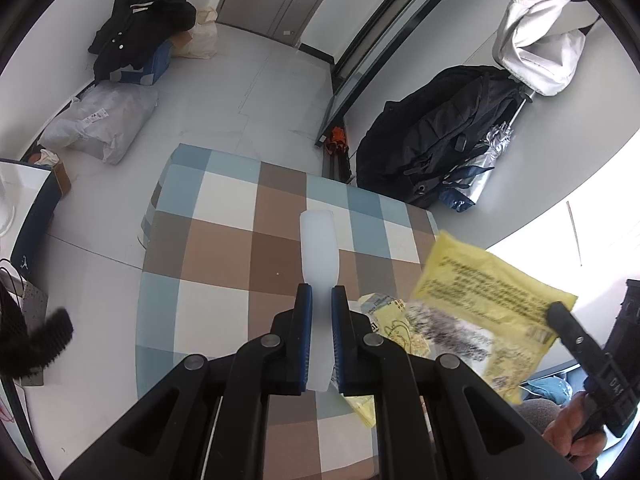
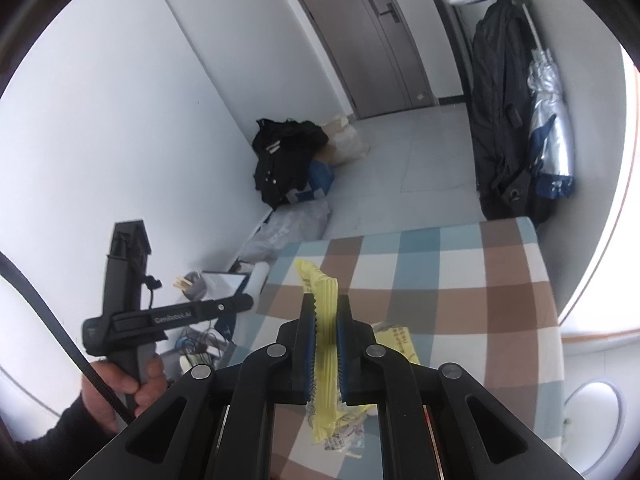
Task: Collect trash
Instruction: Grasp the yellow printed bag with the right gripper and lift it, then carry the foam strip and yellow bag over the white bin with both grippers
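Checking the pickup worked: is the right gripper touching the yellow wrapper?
Touching. The right wrist view shows the right gripper with its blue pads clamped on the yellow wrapper, which is pinched edge-on between them above the checkered tablecloth.

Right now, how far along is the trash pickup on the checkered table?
Nothing visibly binned yet. In hand: the left gripper is shut on a white plastic piece, and the right gripper is shut on a yellow wrapper. Left: another yellow wrapper lies on the table.
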`<state>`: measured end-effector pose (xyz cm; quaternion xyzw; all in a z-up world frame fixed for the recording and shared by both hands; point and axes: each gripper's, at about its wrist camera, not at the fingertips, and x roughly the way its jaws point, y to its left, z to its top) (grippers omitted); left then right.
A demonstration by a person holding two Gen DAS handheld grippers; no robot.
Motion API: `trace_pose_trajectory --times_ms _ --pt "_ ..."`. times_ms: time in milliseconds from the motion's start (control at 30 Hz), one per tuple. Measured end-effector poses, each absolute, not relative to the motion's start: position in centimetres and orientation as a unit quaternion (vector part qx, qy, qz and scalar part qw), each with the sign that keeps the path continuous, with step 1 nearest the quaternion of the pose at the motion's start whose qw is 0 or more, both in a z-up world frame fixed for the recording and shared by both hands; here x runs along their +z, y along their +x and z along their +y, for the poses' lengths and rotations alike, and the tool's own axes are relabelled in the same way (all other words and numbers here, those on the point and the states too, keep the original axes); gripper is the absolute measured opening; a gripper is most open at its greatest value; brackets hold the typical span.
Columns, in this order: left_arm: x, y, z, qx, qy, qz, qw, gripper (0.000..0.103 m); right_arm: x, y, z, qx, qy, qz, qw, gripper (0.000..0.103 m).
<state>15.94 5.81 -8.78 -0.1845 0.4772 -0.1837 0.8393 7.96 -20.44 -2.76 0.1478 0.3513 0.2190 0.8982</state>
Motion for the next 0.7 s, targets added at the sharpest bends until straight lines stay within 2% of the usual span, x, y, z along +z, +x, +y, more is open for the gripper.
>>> trace_pose_trajectory --times_ms 400,700 --pt "-3.4 12.6 -1.1 -0.225 -0.131 0.440 0.859 0.006 2.8 2.5 -29.3 0.176 0.160 0.277 0.931 0.008" --pt "0.7 9.7 -11.0 -0.292 -0.067 0.416 0.859 0.006 4.7 -2.4 -37.5 0.106 0.162 0.234 0.953 0.008"
